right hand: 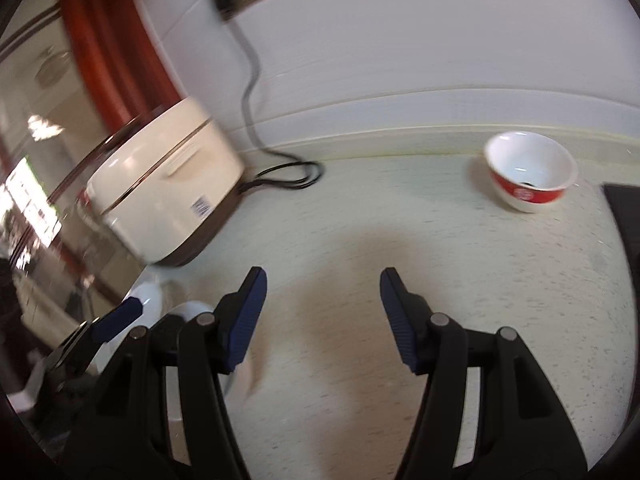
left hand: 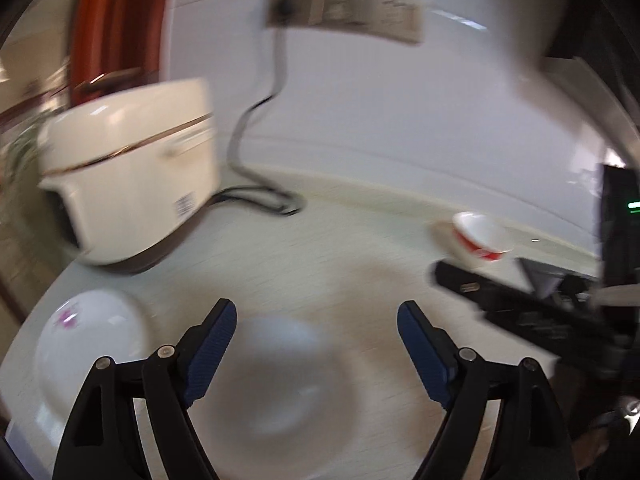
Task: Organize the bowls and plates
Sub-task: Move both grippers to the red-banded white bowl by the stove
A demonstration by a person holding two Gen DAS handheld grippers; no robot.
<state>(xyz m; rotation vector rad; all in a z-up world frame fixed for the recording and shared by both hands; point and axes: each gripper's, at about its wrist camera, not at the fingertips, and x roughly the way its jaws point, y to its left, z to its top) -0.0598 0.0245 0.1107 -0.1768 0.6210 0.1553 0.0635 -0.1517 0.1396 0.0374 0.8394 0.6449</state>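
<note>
My left gripper [left hand: 316, 332] is open and empty, held above a plain white plate [left hand: 276, 384] on the pale counter. A white bowl with a pink flower print [left hand: 88, 340] sits to its left. A white bowl with a red band [left hand: 478, 240] stands at the far right near the wall; in the right wrist view it [right hand: 528, 170] stands far right of my right gripper [right hand: 324, 300]. My right gripper is open and empty above bare counter. The left gripper's blue fingertip [right hand: 120, 318] shows at the lower left there, over white dishes [right hand: 188, 312].
A cream rice cooker [left hand: 132, 176] stands at the back left, its black cord [left hand: 256, 196] running up to a wall socket [left hand: 288, 8]. The right gripper's black body [left hand: 528, 304] reaches in from the right. A dark appliance [left hand: 620, 216] stands at the far right.
</note>
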